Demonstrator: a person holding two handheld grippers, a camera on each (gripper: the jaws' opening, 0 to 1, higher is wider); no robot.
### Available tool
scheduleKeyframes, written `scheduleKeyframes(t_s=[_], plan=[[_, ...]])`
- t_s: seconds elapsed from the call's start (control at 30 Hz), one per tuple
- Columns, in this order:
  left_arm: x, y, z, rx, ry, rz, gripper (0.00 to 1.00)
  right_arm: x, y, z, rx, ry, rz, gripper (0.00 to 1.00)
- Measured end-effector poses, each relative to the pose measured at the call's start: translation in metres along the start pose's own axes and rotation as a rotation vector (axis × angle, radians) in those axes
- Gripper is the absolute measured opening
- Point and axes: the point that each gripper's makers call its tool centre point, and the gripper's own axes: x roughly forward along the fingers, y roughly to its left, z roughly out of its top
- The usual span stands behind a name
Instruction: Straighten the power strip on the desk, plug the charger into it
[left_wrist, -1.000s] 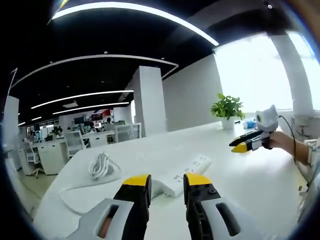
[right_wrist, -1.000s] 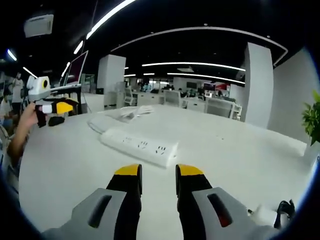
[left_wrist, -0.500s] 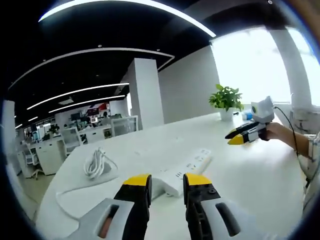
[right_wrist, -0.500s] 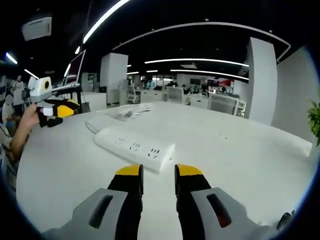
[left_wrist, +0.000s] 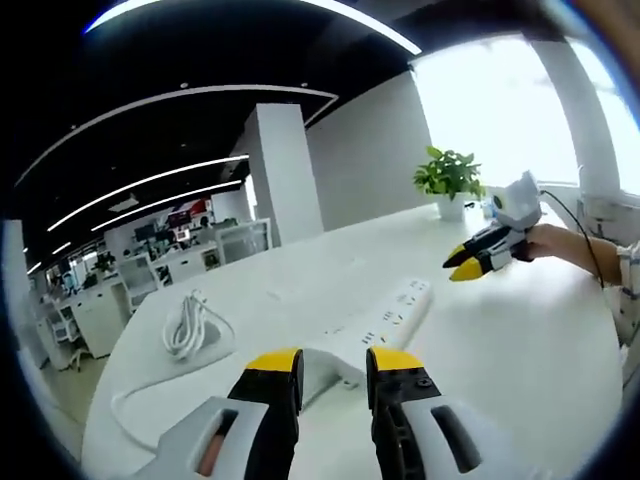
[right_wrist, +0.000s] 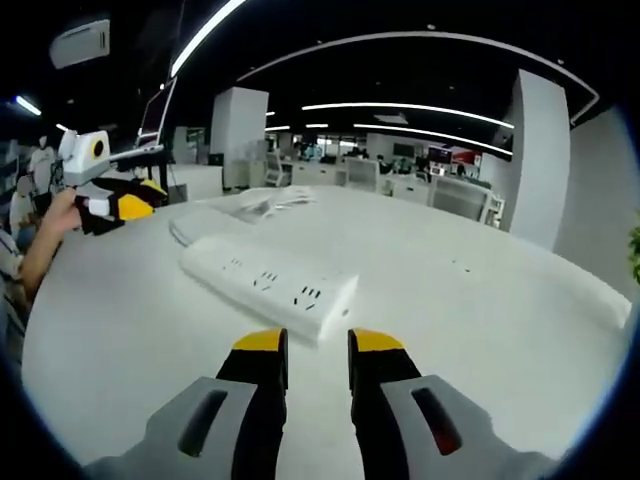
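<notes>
My left gripper (left_wrist: 334, 362): jaws slightly apart, nothing between, hovering just short of power strip (left_wrist: 375, 328) near end. Strip lies flat on white desk (left_wrist: 520, 340), running toward 1 o'clock. Coiled cable (left_wrist: 189, 325) at 10 o'clock. My right gripper (right_wrist: 317, 345): jaws slightly apart, empty, strip (right_wrist: 268, 287) at 11 o'clock, close ahead.

Grey moulded bodies on both grippers, each ending in two black fingers capped with yellow tips. Left gripper (left_wrist: 334, 365): an orange-red slot inset on the left grey shell, a small screw on the right finger (left_wrist: 398, 385). Right gripper (right_wrist: 316, 345): dark oval slots, a reddish one at right. Seen from across, a white box atop each, thin black cable trailing along the forearm.
</notes>
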Motion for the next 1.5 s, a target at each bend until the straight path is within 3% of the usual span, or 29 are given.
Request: scheduleKeyframes(t_s=[0.43,0.63,1.17,1.5], plan=[[0.025,-0.003,-0.018,-0.031,0.073,-0.063,0.25,0.020,-0.001,-0.008,0.033,0.010,0.042,0.22],[0.035,-0.007,-0.026,0.004,0.129,-0.085,0.25,0.023,-0.001,-0.010,0.044,0.015,0.051,0.22],[0.054,-0.020,-0.043,-0.057,0.145,-0.159,0.25,0.033,0.008,-0.006,0.060,-0.003,0.088,0.21],[0.057,-0.022,-0.047,-0.065,0.122,-0.191,0.23,0.035,0.008,-0.009,0.055,-0.009,0.091,0.21]])
